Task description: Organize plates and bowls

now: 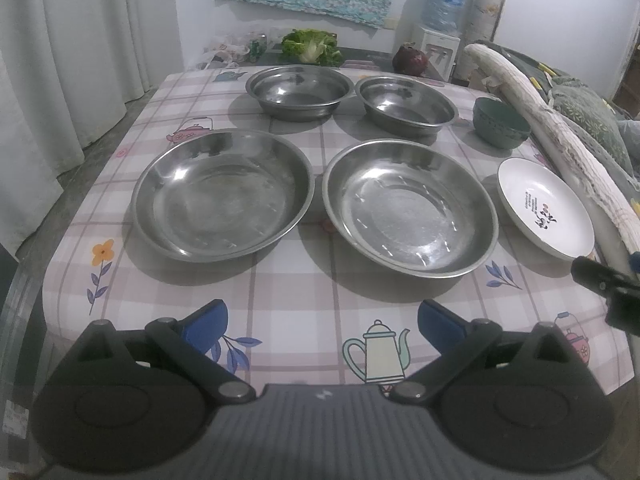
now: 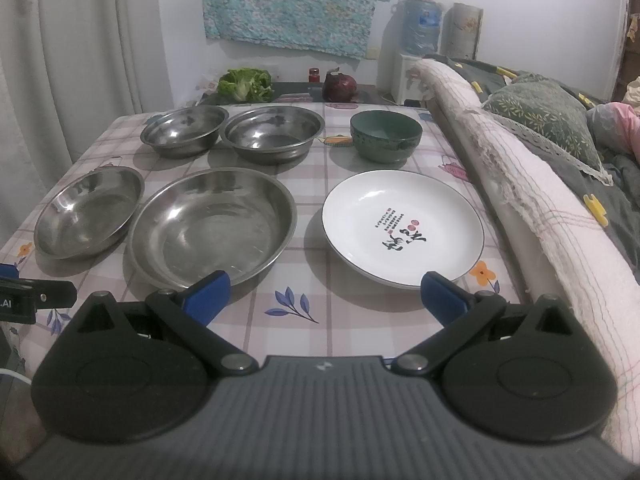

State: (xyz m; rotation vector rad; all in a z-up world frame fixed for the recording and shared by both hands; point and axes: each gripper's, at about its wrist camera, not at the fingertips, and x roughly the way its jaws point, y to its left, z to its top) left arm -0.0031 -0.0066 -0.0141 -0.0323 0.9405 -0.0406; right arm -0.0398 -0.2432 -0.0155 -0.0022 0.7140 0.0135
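Observation:
Two wide steel plates sit side by side on the checked tablecloth: the left one (image 1: 224, 194) (image 2: 90, 212) and the right one (image 1: 410, 208) (image 2: 212, 224). Behind them stand two steel bowls (image 1: 298, 90) (image 1: 406, 104), which also show in the right wrist view (image 2: 182, 130) (image 2: 274, 132). A green bowl (image 1: 500, 122) (image 2: 386, 134) and a white plate with black writing (image 1: 546, 208) (image 2: 402, 226) lie at the right. My left gripper (image 1: 322, 326) is open and empty over the table's front edge. My right gripper (image 2: 324, 296) is open and empty, in front of the white plate.
A sofa arm under a white cloth (image 2: 532, 208) runs along the table's right side. A lettuce (image 2: 246, 84) and a red cabbage (image 2: 340, 86) sit beyond the far edge. A water dispenser (image 1: 438, 20) stands at the back. Curtains (image 1: 60, 60) hang at the left.

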